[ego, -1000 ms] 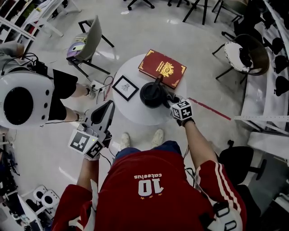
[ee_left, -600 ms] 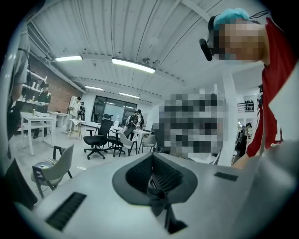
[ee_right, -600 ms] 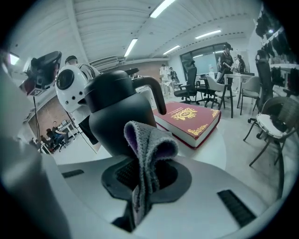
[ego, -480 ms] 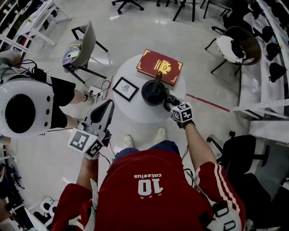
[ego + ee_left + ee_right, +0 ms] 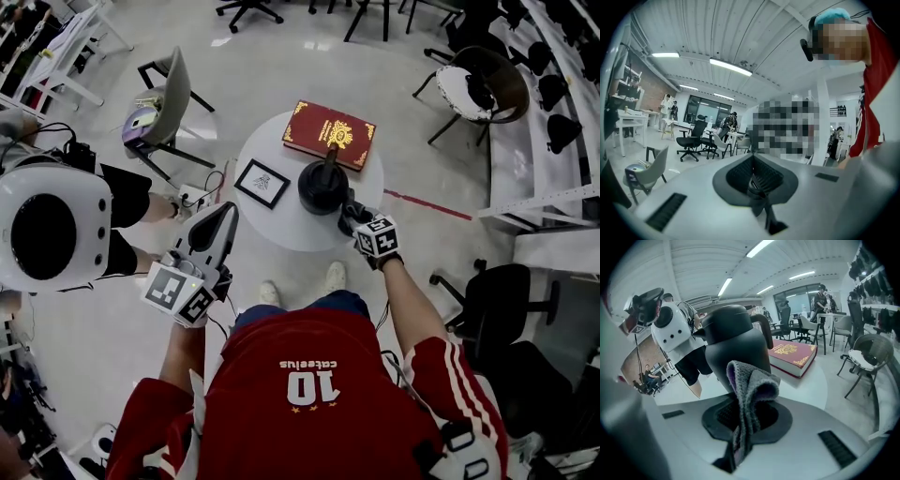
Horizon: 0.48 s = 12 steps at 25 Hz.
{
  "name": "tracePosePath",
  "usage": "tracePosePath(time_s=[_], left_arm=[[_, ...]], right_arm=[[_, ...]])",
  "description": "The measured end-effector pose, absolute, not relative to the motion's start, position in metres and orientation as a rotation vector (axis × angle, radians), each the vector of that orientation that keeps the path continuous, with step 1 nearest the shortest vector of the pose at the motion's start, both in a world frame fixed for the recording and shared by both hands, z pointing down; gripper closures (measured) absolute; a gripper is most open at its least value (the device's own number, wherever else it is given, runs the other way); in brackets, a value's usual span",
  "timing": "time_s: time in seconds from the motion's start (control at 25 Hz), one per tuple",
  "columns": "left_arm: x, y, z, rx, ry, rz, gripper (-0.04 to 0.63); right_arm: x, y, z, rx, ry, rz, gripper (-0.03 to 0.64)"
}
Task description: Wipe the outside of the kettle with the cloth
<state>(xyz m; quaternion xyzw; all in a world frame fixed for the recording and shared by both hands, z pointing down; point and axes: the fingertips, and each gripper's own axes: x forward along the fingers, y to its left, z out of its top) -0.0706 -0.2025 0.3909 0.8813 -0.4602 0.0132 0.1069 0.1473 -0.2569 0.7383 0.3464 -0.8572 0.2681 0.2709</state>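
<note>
A black kettle (image 5: 322,186) stands on the round white table (image 5: 281,230), just in front of a red book (image 5: 328,133). My right gripper (image 5: 352,216) is at the kettle's near right side, shut on a grey cloth. In the right gripper view the cloth (image 5: 749,386) sticks up folded from the right gripper (image 5: 746,414), close against the kettle (image 5: 732,342); I cannot tell if they touch. My left gripper (image 5: 221,223) is held off the table's left edge. The left gripper (image 5: 754,180) is shut with nothing in it and points up into the room.
A small black picture frame (image 5: 262,183) lies on the table's left part. A person in white gear (image 5: 47,225) stands close on the left. A grey chair (image 5: 172,92) is at far left, and a black office chair (image 5: 492,298) at right.
The right gripper with the cloth has shifted slightly toward me along the kettle's side. The left gripper has hardly moved. The head view has drifted a little.
</note>
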Motion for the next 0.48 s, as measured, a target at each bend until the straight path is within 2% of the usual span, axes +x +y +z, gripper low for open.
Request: tracePosePath(time_s=[0.48], left_arm=[[-0.105, -0.193, 0.391, 2.627, -1.274, 0.006, 0.588]], right_arm=[[0.123, -0.228, 0.739, 0.997, -2.254, 0.743, 0.572]])
